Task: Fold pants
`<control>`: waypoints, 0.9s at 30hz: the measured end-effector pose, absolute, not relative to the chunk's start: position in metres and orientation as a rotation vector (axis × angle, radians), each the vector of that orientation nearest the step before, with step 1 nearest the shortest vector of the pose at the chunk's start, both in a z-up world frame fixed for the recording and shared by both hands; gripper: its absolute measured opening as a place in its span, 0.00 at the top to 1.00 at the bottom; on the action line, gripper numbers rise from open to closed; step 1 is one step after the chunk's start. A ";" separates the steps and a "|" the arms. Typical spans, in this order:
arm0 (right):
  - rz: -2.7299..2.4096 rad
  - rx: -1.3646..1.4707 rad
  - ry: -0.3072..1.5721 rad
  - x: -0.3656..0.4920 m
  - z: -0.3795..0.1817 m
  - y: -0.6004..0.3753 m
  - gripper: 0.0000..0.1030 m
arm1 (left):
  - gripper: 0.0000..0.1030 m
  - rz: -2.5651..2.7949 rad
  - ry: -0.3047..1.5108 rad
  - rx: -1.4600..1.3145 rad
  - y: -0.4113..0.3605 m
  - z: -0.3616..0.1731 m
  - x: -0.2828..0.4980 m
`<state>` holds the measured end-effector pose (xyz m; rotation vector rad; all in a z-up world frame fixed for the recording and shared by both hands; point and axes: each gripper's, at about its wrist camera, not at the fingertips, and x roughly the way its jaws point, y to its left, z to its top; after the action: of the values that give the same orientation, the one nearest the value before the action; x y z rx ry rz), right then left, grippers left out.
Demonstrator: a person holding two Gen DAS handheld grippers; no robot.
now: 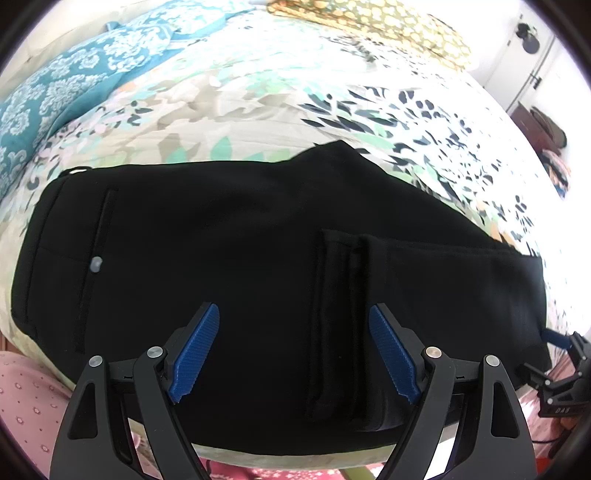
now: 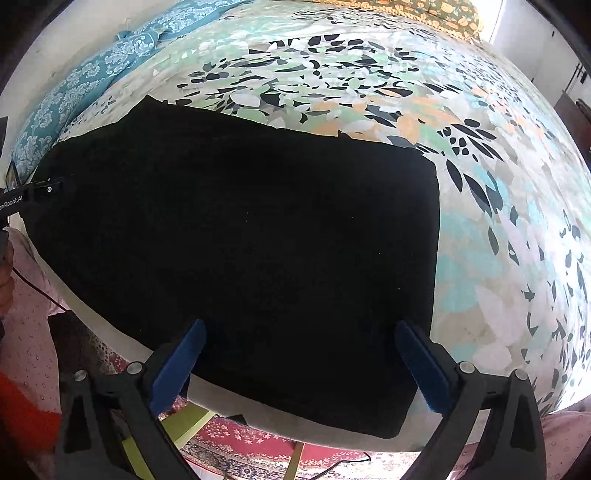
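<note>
Black pants point(image 1: 229, 266) lie folded on a floral bedspread point(image 1: 258, 110) near the bed's front edge. The waistband with a back pocket and grey button point(image 1: 96, 264) is at the left, and the leg hems point(image 1: 340, 325) are laid over the middle. My left gripper point(image 1: 293, 350) hovers above the pants, its blue pads point(image 1: 195, 350) wide apart with only cloth below. The right wrist view shows the pants' point(image 2: 240, 240) folded right end. My right gripper point(image 2: 299, 365) stands open above that end, its pads point(image 2: 177, 365) clear of the cloth.
A teal patterned pillow point(image 1: 55, 92) lies at the far left and a yellow-green floral pillow point(image 1: 388, 26) at the far side. A red patterned rug point(image 2: 258, 443) shows below the bed edge. Pink dotted clothing of the person point(image 1: 26, 398) is at the lower left.
</note>
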<state>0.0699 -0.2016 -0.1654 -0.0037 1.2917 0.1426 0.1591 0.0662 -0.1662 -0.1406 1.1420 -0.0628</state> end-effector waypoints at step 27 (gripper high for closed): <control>0.126 -0.011 1.310 0.074 -0.174 -0.193 0.00 | 0.14 0.228 1.136 -0.491 0.286 -0.146 0.193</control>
<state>0.0740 -0.1930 -0.1742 -0.0112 1.3103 0.1263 0.1932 0.2856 -0.1463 -0.4911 1.1364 0.2275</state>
